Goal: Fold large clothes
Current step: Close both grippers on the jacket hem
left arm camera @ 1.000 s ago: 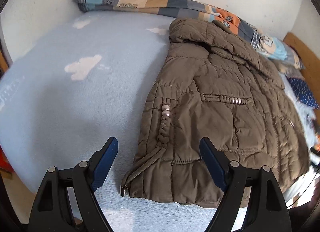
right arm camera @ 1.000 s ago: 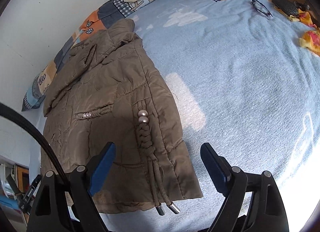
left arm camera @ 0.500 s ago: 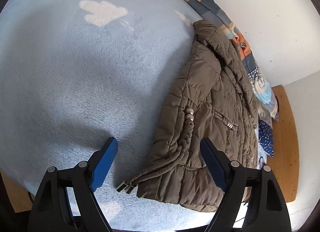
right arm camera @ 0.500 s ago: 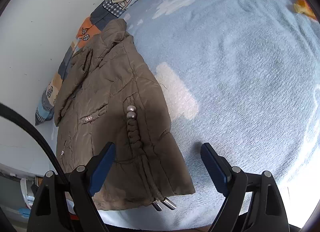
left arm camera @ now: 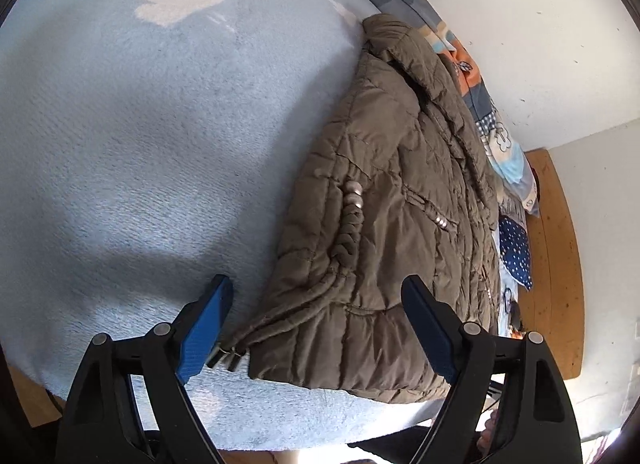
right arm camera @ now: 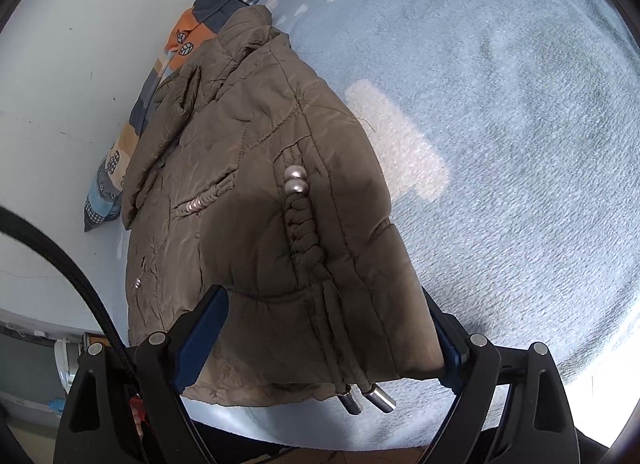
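On blanket (left arm camera: 140, 144), jacket (right arm camera: 248, 204) lies folded (both grippers spread)

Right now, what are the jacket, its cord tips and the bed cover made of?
Jacket: looks like thin woven synthetic shell, quilted and padded; slight sheen, stitched puffy panels.
Cord tips: likely metal; shiny silver cylinders with bright highlights, as on the beads.
Bed cover: seems plush fleece; matte, fuzzy nap, light blue with white cloud shapes.

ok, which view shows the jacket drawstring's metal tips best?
Right wrist: both silver metal cord tips lie unobstructed past the brown quilted jacket's hem. In the left wrist view they sit small, partly behind the left gripper's blue pad.
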`<state>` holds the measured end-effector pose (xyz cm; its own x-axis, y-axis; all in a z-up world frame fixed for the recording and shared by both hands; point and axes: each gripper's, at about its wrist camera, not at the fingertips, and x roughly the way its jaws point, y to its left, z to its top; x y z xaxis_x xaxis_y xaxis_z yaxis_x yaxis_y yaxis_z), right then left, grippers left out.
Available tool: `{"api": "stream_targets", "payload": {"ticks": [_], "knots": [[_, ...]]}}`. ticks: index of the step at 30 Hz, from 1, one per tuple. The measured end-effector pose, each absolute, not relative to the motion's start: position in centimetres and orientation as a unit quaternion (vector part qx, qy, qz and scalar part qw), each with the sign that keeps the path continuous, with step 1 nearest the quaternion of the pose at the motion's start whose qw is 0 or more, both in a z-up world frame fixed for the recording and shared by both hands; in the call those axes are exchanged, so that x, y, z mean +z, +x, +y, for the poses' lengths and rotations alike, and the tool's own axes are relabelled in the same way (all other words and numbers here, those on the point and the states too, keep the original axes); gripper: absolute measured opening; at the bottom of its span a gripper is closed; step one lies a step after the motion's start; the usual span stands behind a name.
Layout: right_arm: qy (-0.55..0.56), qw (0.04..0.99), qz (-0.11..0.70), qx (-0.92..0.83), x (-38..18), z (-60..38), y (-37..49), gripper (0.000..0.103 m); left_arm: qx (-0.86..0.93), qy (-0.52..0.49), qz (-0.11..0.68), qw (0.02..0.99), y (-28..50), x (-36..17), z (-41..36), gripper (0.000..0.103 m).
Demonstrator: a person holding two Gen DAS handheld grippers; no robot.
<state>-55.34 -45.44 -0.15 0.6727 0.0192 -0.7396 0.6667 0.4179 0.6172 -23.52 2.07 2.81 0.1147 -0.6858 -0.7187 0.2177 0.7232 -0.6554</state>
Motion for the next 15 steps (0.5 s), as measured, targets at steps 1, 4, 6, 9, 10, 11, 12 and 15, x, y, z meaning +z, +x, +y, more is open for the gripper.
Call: {"api": "stream_targets", "payload": {"ticks": [1, 4, 6, 9, 10, 11, 12, 15], "knots": [[0.497, 0.768, 0.347, -0.210, -0.2, -45.4, -55.3, 0.094, -0.320, -0.193, 0.587, 0.718, -23.7, 2.9, 1.8, 0.085], [0.497, 0.767, 0.352, -0.204, -0.3, -45.2, -54.8, 0.096, -0.327, -0.166, 0.591, 0.719, -24.0, 2.8, 0.7, 0.085], [0.492, 0.767, 0.358, -0.202, -0.5, -45.2, -54.3, 0.098, -0.333, -0.157, 0.593, 0.716, -23.9, 2.7, 0.1, 0.085], [0.484, 0.770, 0.364, -0.201, -0.6, -45.0, -53.7, 0.099, -0.340, -0.143, 0.589, 0.719, -23.9, 2.7, -0.8, 0.085], [0.478, 0.772, 0.368, -0.200, -0.6, -44.9, -53.3, 0.099, -0.343, -0.134, 0.585, 0.722, -24.1, 2.8, -1.1, 0.085], [0.473, 0.775, 0.371, -0.196, -0.6, -44.7, -53.1, 0.098, -0.347, -0.119, 0.581, 0.727, -24.4, 3.0, -1.5, 0.085], [0.467, 0.780, 0.370, -0.193, -0.4, -44.5, -52.9, 0.092, -0.349, -0.108, 0.575, 0.732, -24.6, 3.1, -1.9, 0.085], [0.438, 0.792, 0.379, -0.193, 0.2, -43.9, -52.3, 0.066, -0.368, -0.095, 0.560, 0.736, -25.0, 3.5, -2.6, 0.059]]}}
